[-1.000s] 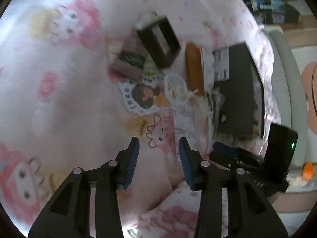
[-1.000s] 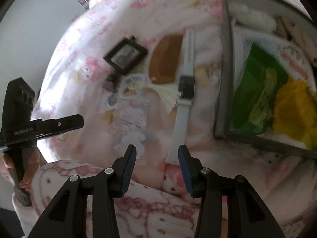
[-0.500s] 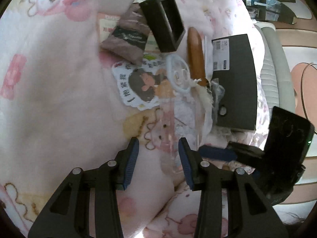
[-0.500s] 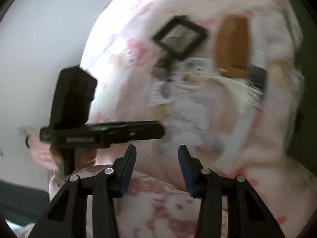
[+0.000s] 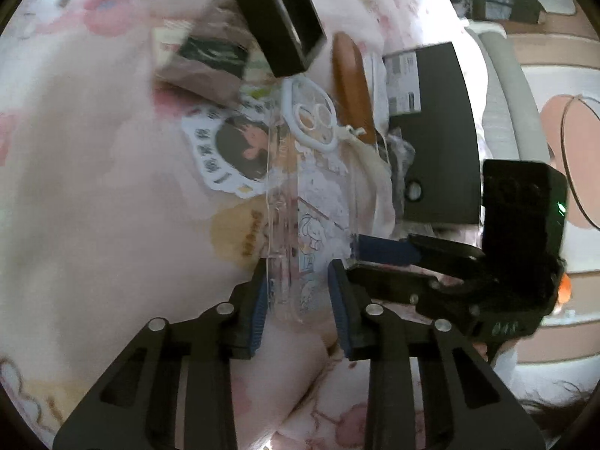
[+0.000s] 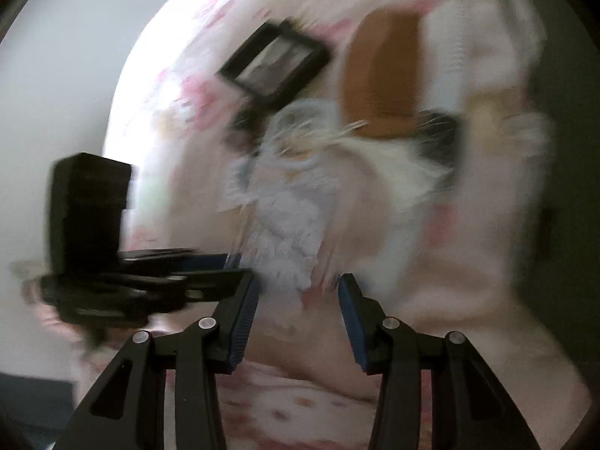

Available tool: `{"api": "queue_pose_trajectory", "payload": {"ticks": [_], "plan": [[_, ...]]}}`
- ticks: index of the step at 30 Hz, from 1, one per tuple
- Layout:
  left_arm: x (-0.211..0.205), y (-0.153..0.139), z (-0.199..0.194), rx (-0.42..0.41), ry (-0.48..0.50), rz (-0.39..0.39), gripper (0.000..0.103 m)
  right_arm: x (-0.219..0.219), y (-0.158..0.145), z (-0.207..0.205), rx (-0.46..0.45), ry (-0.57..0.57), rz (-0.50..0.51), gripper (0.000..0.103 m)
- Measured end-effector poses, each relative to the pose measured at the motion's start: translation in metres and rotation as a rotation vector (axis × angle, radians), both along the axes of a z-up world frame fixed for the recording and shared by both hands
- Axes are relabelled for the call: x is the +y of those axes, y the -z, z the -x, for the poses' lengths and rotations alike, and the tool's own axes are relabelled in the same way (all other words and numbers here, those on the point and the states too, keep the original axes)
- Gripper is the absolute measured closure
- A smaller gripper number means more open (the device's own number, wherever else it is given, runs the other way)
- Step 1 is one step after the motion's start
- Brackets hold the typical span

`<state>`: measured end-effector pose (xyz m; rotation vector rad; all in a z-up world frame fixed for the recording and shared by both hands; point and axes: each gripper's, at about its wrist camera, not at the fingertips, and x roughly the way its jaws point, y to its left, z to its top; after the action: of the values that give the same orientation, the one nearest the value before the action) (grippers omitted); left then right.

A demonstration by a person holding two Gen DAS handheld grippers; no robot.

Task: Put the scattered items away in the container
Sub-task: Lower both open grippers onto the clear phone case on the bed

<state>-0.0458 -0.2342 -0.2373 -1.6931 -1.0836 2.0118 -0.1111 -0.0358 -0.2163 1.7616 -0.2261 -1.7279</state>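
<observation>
Scattered items lie in a loose heap on the pink cartoon-print blanket (image 5: 93, 195), and the container (image 5: 435, 131) — a dark box — sits at the heap's right edge in my left view, toward the blanket's far right side. From here I see only its outer wall and a label, so I cannot say what is in it.

Working down by size: a black open frame (image 5: 279, 18) at the far end, a brown packet (image 5: 202, 60) left of it, a brown comb (image 5: 352, 86), then a clear phone case (image 5: 311, 202) with a white ring (image 5: 309, 114) at its far end, lying over a round sticker (image 5: 228, 150).

The step in hand, as I judge it, is picking up that case. My left gripper (image 5: 298, 300) has just been closing, with the case's near end between its blue pads; the left pad looks to meet the edge, the right stands apart, so nothing is gripped yet. My right gripper (image 6: 298, 296) is spread over the same near end, holding nothing — that view is badly blurred.

Next I would need to finish the pinch on the slippery rim, lift it, and carry it right to the box.
</observation>
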Motion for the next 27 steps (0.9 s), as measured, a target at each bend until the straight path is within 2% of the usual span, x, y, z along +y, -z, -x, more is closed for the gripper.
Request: {"api": "queue_pose_trajectory", "payload": {"ticks": [3, 4, 6, 7, 9, 13, 14, 17, 19, 21, 24, 27], "plan": [[-0.012, -0.012, -0.016, 0.041, -0.098, 0.02, 0.073, -0.017, -0.015, -0.01, 0.081, -0.097, -0.006, 0.061], [-0.015, -0.016, -0.021, 0.046, -0.13, 0.048, 0.077, -0.02, -0.019, -0.013, 0.095, -0.119, 0.005, 0.061], [-0.021, -0.025, -0.031, 0.037, -0.198, 0.16, 0.078, -0.022, -0.026, -0.017, 0.12, -0.141, 0.026, 0.061], [-0.022, -0.028, -0.035, 0.039, -0.217, 0.162, 0.078, -0.015, -0.028, -0.016, 0.136, -0.133, 0.011, 0.061], [-0.023, -0.031, -0.041, 0.046, -0.236, 0.107, 0.081, -0.008, -0.029, -0.014, 0.172, -0.079, -0.058, 0.061], [-0.02, -0.034, -0.052, 0.008, -0.245, 0.183, 0.081, 0.001, -0.024, -0.001, 0.18, -0.004, -0.12, 0.061], [-0.019, -0.032, -0.055, 0.005, -0.238, 0.166, 0.08, 0.003, -0.023, 0.0, 0.178, 0.006, -0.125, 0.061], [-0.017, -0.022, -0.059, 0.023, -0.24, 0.077, 0.068, 0.002, -0.022, -0.001, 0.176, 0.015, -0.117, 0.061], [-0.013, -0.011, -0.056, -0.005, -0.23, 0.075, 0.068, -0.001, -0.021, -0.002, 0.184, 0.019, -0.12, 0.061], [-0.01, -0.01, -0.052, -0.008, -0.224, 0.088, 0.071, -0.003, -0.02, 0.0, 0.181, 0.029, -0.116, 0.061], [-0.005, -0.015, -0.048, 0.013, -0.231, 0.112, 0.081, -0.012, -0.018, 0.006, 0.173, 0.005, -0.128, 0.061], [-0.013, -0.022, -0.05, 0.028, -0.267, 0.126, 0.084, -0.017, -0.018, 0.007, 0.169, -0.022, -0.124, 0.061]]}}
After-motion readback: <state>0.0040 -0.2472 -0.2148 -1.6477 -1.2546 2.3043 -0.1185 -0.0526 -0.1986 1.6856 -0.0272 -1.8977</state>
